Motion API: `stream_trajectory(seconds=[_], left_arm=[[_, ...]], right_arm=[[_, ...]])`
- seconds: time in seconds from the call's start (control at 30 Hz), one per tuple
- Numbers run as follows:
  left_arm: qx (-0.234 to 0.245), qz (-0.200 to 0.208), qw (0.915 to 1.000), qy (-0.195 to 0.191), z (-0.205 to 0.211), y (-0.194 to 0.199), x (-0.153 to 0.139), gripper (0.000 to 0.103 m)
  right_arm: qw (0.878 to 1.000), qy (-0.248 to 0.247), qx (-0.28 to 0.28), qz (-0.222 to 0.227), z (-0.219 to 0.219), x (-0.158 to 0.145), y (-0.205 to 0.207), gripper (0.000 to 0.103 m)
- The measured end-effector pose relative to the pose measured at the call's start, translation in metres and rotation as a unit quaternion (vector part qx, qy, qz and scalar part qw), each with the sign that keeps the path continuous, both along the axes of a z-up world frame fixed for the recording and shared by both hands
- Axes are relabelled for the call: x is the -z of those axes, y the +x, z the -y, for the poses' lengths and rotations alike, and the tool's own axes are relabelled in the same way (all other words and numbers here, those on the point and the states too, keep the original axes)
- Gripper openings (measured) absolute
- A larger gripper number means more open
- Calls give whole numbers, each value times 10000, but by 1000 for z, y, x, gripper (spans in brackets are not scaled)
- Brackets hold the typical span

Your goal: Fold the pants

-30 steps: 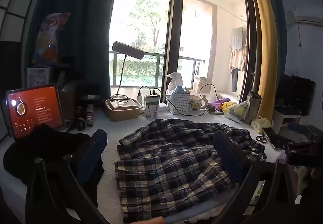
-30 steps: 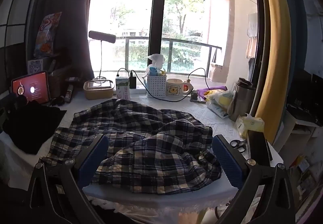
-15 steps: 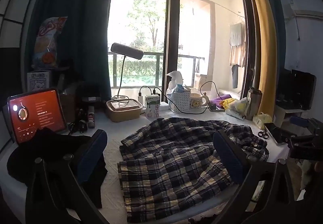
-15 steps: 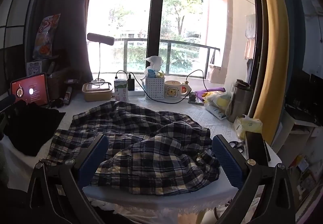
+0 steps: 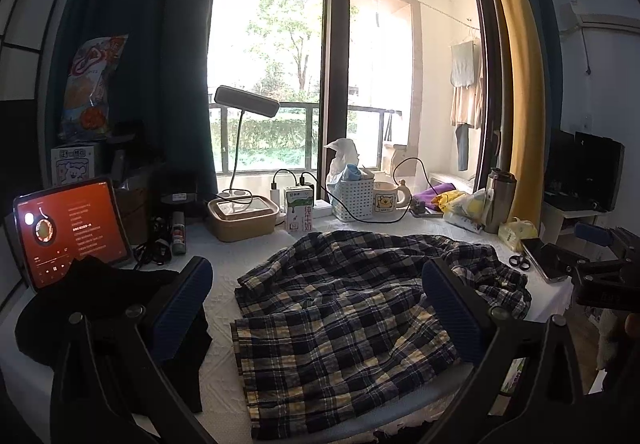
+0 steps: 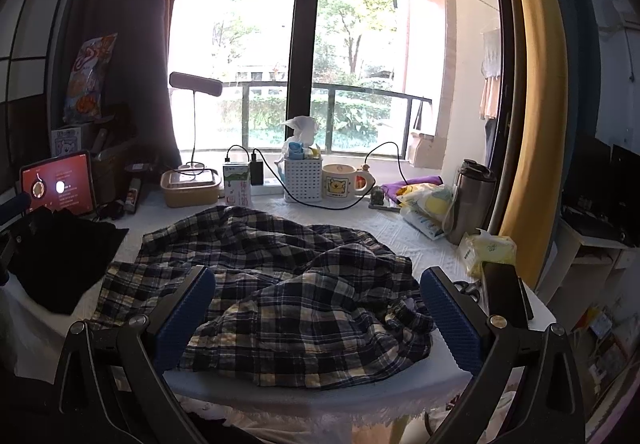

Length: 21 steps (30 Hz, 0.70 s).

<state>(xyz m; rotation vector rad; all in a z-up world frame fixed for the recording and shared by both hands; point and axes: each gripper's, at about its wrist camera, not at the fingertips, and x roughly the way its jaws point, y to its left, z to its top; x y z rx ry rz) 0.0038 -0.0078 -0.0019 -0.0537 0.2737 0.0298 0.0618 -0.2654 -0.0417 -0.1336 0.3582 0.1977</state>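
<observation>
Dark blue and cream plaid pants (image 5: 352, 308) lie rumpled in a loose heap on the white-covered table (image 5: 224, 376); they also show in the right wrist view (image 6: 288, 292). My left gripper (image 5: 316, 308) is open and empty, held above the table's near edge, in front of the pants' left part. My right gripper (image 6: 316, 308) is open and empty, above the near edge in front of the bunched right part. Neither touches the cloth. The right gripper's body shows at the right edge of the left wrist view (image 5: 600, 276).
A black garment (image 5: 92, 304) lies at the table's left beside a lit tablet (image 5: 72, 228). Along the window stand a lamp (image 5: 240, 116), beige box (image 5: 242, 216), milk carton (image 5: 298, 212), white basket (image 5: 354, 196), mug (image 5: 388, 196) and steel flask (image 6: 472, 196). Scissors and a phone (image 6: 506, 294) lie at right.
Both grippers have drawn back and risen slightly from the table, so the pants look a little farther off. A fingertip seen at the bottom edge a second ago is gone. The pants have not moved.
</observation>
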Motion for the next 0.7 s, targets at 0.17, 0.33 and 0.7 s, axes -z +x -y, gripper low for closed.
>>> stream_trajectory(seconds=[0.17,0.33,0.7], left_arm=[[-39,33,10000,19,-1,-2,-2,103],[-54,53,10000,12,-2,-4,-3,103],[-88,51,9999,-8,-5,-4,-5,103]], right_arm=[[10000,0,-2,13,1,0,0,103],[10000,7,-5,15,1,0,0,103],[10000,15,-4,15,2,0,0,103]])
